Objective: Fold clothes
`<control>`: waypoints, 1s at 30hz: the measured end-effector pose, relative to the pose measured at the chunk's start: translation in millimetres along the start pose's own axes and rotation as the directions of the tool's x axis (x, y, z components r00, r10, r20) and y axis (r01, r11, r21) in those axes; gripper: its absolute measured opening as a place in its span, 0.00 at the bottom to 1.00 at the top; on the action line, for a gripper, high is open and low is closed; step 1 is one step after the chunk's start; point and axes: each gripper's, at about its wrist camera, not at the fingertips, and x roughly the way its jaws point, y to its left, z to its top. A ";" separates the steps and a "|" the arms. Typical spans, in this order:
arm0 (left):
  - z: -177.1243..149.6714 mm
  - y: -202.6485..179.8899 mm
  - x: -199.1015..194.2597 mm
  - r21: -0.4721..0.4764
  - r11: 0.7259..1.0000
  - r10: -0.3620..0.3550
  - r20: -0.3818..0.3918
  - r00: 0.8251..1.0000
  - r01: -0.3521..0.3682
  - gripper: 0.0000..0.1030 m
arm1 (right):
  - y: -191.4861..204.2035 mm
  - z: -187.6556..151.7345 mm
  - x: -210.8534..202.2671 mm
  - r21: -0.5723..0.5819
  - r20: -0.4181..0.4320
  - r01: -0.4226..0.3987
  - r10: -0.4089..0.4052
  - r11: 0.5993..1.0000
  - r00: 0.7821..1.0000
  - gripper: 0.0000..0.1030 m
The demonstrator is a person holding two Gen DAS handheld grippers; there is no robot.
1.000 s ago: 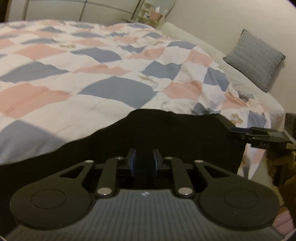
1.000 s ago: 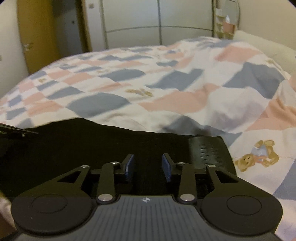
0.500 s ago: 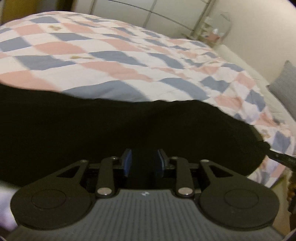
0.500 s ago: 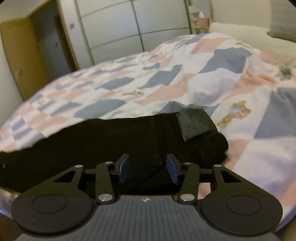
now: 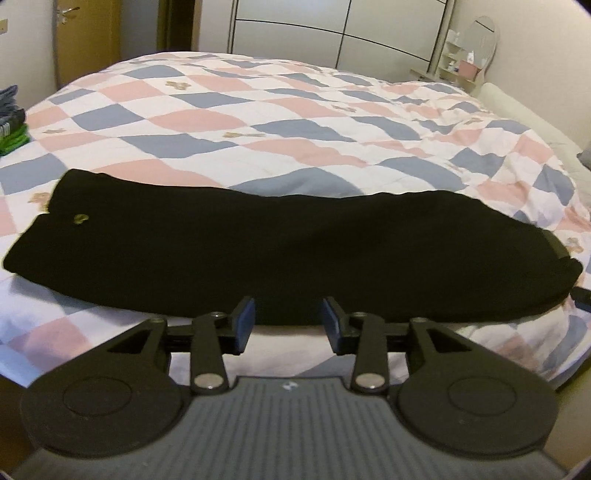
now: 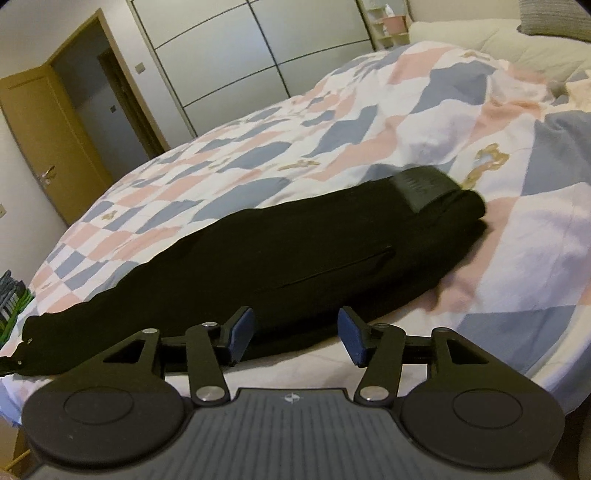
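Note:
A pair of black trousers (image 5: 288,254) lies folded lengthwise across the near edge of the bed, its waistband with a dark leather patch (image 6: 423,186) at the right end. It also shows in the right wrist view (image 6: 295,266). My left gripper (image 5: 288,323) is open and empty just in front of the trousers' near edge. My right gripper (image 6: 291,332) is open and empty, also at the near edge, not touching the cloth.
The bed carries a pink, blue and white checked quilt (image 5: 295,122). A stack of folded clothes (image 5: 11,122) sits at the far left edge. White wardrobe doors (image 5: 332,29), a wooden door (image 6: 40,147) and a grey pillow (image 6: 554,18) stand beyond.
Both grippers let go of the trousers and opened. They pulled back from the bed, and the trousers now lie flat on the quilt.

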 end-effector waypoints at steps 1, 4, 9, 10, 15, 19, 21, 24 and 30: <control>-1.1 3.0 -0.9 0.000 1.000 0.007 -0.001 1.000 -0.007 0.35 | 4.2 0.1 1.8 -0.004 -0.006 -0.003 0.003 1.000 1.000 0.54; -1.6 15.4 2.2 -0.018 1.000 0.006 0.000 1.000 -0.006 0.36 | 18.9 0.2 9.7 -0.019 -0.023 -0.014 0.014 1.000 1.000 0.55; -4.9 47.0 1.2 -0.071 0.996 -0.050 0.041 0.998 0.053 0.33 | 46.4 1.6 27.7 -0.046 -0.057 -0.032 0.029 0.998 0.998 0.57; -7.6 57.9 -0.7 -0.093 0.993 -0.064 0.054 0.996 0.069 0.32 | 50.9 0.1 30.9 -0.049 -0.066 -0.038 0.035 0.998 0.997 0.57; -19.1 124.7 -13.6 -0.274 0.956 -0.056 0.186 0.981 0.106 0.21 | 69.4 -8.5 45.4 -0.057 -0.092 -0.072 0.066 0.996 0.994 0.56; -18.5 167.1 -9.2 -0.380 0.924 0.034 0.190 0.981 0.041 0.20 | 77.1 -11.1 58.2 -0.056 -0.100 -0.111 0.105 0.992 0.989 0.56; -21.3 184.2 -3.7 -0.438 0.899 0.051 0.156 0.986 0.023 0.24 | 81.6 -12.1 65.4 -0.063 -0.119 -0.109 0.101 0.992 0.988 0.56; -32.7 209.1 5.4 -0.559 0.827 0.011 0.137 0.990 0.068 0.31 | 82.7 -15.9 73.9 -0.062 -0.141 -0.102 0.092 0.993 0.986 0.56; -36.6 229.0 4.7 -0.616 0.783 0.023 0.171 0.985 0.089 0.32 | 80.7 -12.1 78.9 -0.038 -0.140 -0.104 0.098 0.994 0.985 0.56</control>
